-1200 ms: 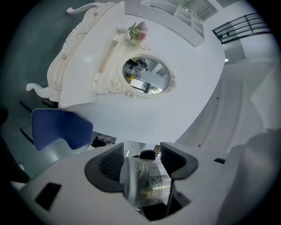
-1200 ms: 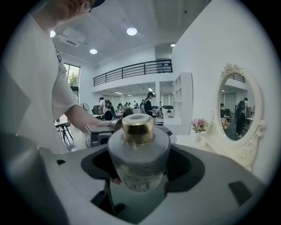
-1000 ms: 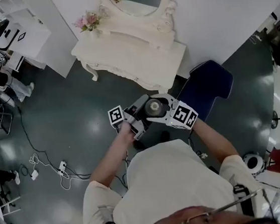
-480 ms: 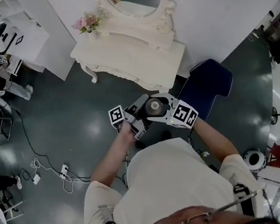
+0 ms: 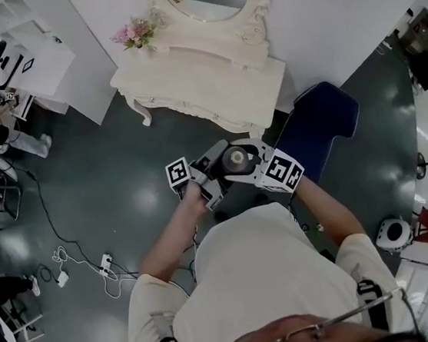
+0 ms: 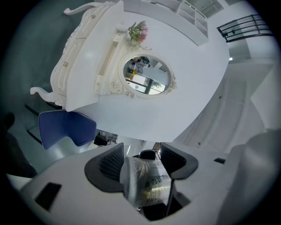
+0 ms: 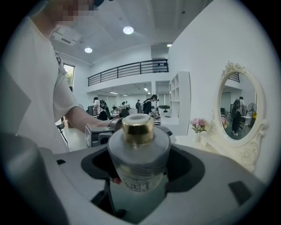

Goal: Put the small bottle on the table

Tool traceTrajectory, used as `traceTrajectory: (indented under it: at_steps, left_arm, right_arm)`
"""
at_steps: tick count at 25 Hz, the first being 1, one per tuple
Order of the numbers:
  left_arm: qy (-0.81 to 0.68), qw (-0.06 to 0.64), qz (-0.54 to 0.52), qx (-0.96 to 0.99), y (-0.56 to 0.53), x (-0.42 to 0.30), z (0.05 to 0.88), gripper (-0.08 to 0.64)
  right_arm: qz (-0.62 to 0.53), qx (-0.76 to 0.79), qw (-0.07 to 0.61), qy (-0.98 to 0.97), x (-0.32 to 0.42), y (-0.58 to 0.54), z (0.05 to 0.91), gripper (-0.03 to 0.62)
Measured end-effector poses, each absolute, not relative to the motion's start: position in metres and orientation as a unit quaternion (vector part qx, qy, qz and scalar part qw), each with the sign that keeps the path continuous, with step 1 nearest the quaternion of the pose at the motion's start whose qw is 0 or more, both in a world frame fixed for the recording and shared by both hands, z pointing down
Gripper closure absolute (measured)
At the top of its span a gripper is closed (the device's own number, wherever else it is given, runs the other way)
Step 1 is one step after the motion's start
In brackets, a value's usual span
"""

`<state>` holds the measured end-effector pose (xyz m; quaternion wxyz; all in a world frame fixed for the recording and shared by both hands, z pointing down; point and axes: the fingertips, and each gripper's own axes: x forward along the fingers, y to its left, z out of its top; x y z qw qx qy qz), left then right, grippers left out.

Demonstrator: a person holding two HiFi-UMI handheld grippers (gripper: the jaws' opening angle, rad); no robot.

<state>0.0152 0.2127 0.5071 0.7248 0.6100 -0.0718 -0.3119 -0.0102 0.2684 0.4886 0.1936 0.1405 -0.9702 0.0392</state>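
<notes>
A person holds the small bottle (image 5: 236,158) before their chest. The left gripper (image 6: 139,166) and the right gripper (image 7: 139,163) both pinch it, well apart from the white dressing table (image 5: 211,85).

Left gripper (image 6: 141,160) and right gripper (image 7: 140,165) facing each other, jaws of each tight on small bottle (image 5: 236,158)

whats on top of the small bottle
A gold cap tops the small bottle, which is clamped in the right tool. The bottle's base is covered by that tool.
</notes>
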Motion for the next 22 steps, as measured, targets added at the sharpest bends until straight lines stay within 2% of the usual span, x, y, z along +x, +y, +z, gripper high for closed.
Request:
traceTrajectory:
  at_steps: [11, 22]
  left_arm:
    - [-0.074, 0.734, -0.305, 0.602, 0.216, -0.013, 0.518, 0.305]
    - [-0.094, 0.736, -0.316, 0.591, 0.155, -0.015, 0.533, 0.305]
  right_arm:
    - [0.051, 0.139, 0.195, -0.970, -0.039, 0.271, 0.498, 0.247]
    - [0.060, 0.114, 0.193, -0.973, -0.039, 0.210, 0.513, 0.247]
